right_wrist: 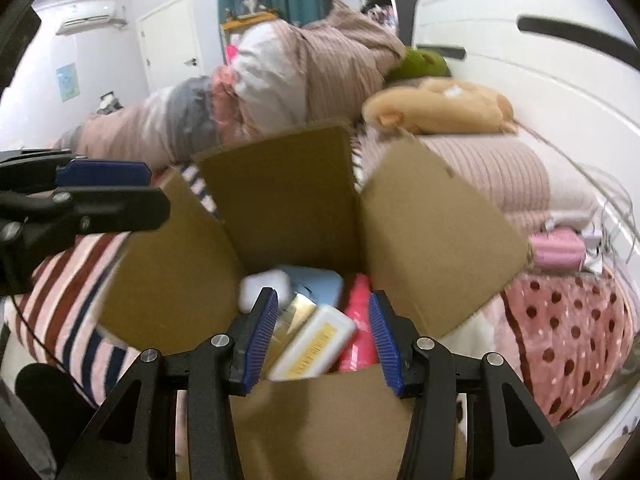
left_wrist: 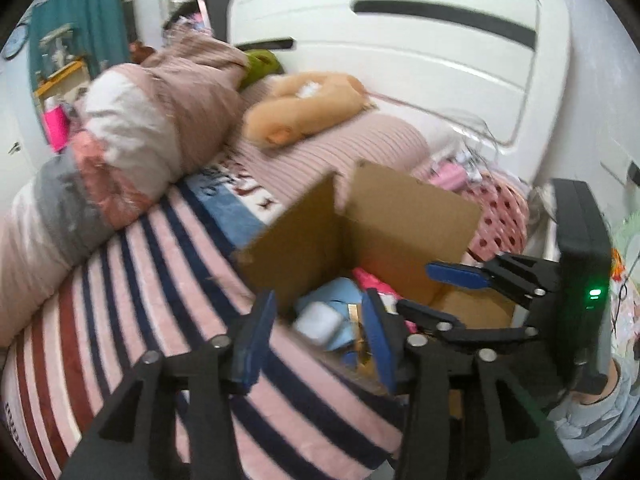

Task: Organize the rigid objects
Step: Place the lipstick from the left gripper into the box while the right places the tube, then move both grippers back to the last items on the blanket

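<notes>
Left tool (left_wrist: 316, 336) hung spread and empty above the striped bed (left_wrist: 168, 280), its blue pads apart with nothing between them, parked at the left edge of the cardboard box (left_wrist: 396, 224). Moving right, the box stood on the bed with its flaps up, and down inside sat the haul: a white rounded case (right_wrist: 262, 286), a light blue item (right_wrist: 316, 282), a cream bar-shaped box (right_wrist: 316, 348) with yellow print, and a pink packet (right_wrist: 358, 328). Further right again, the right tool (right_wrist: 323, 336) hovered directly over the box mouth, fingers wide and gripping nothing, framing the cream box and the pink packet between its pads. That cream box lay just ahead of and below the right tool, its long axis running diagonally from lower left to upper right, so across the gap rather than square to it. The right hand looked clearly the nearer one to everything in the box; the left tool sat off to the side. My read: the sorting was well along, and any next pick from the box would want the right tool turned to meet that diagonal. Beyond the box, a tan plush toy (right_wrist: 440, 108) lay on the pillows, untouched.
</notes>
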Demonstrator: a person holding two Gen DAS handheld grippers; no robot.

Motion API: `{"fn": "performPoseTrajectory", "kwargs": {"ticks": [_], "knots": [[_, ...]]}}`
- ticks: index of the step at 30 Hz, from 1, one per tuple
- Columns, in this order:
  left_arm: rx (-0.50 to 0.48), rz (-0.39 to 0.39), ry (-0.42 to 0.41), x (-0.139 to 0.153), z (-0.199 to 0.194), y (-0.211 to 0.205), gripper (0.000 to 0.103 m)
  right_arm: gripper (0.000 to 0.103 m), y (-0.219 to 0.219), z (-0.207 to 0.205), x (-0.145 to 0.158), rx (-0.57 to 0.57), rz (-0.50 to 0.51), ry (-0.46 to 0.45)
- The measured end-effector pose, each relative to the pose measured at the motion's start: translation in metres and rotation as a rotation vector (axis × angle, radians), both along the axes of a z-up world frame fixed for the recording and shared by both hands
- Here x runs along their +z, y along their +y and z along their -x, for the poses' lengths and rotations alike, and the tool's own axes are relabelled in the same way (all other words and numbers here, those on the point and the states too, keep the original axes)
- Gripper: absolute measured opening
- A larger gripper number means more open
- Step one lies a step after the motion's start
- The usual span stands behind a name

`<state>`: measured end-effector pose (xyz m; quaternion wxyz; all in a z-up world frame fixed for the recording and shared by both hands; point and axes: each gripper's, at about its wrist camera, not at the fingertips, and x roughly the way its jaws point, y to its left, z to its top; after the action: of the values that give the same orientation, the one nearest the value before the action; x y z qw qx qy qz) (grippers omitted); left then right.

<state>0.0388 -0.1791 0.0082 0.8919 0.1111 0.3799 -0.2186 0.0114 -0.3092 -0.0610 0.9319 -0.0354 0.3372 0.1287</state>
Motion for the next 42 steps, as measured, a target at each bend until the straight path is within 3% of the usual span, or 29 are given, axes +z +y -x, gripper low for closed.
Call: {"fn": "performPoseTrajectory", "kwargs": {"ticks": [4, 9, 13, 16, 21, 24, 26, 29, 33, 38, 42], "knots": [[0.097, 0.023, -0.045, 0.01, 0.006, 0.058, 0.047, 0.043, 0.03, 0.017, 0.025, 0.077, -0.018, -0.071], [0.213, 0.031, -0.039, -0.004, 0.01, 0.126, 0.047, 0.043, 0.088, 0.033, 0.04, 0.231, -0.035, -0.102], [0.293, 0.046, 0.003, -0.034, 0.008, 0.176, 0.047, 0.043, 0.146, 0.03, 0.024, 0.345, -0.027, -0.036], [0.323, 0.065, 0.046, -0.067, -0.001, 0.203, 0.047, 0.043, 0.18, 0.016, -0.003, 0.348, 0.014, 0.015], [0.372, 0.131, 0.11, -0.114, -0.015, 0.229, 0.047, 0.035, 0.203, -0.026, -0.058, 0.26, 0.116, 0.082], [0.443, 0.112, 0.115, -0.131, -0.018, 0.231, 0.047, 0.035, 0.203, -0.051, -0.084, 0.201, 0.16, 0.097], [0.429, 0.125, 0.118, -0.135, -0.021, 0.228, 0.047, 0.032, 0.201, -0.068, -0.094, 0.18, 0.137, 0.117], [0.409, 0.138, 0.114, -0.135, -0.02, 0.225, 0.047, 0.008, 0.203, -0.083, -0.103, 0.182, 0.166, 0.137], [0.426, 0.138, 0.104, -0.132, -0.015, 0.23, 0.047, 0.007, 0.201, -0.067, -0.096, 0.177, 0.167, 0.087], [0.49, 0.149, 0.078, -0.126, -0.008, 0.246, 0.047, 0.007, 0.223, -0.036, -0.077, 0.318, 0.173, 0.014], [0.516, 0.125, 0.114, -0.137, -0.01, 0.252, 0.047, 0.007, 0.249, -0.026, -0.102, 0.431, 0.183, 0.125]]}}
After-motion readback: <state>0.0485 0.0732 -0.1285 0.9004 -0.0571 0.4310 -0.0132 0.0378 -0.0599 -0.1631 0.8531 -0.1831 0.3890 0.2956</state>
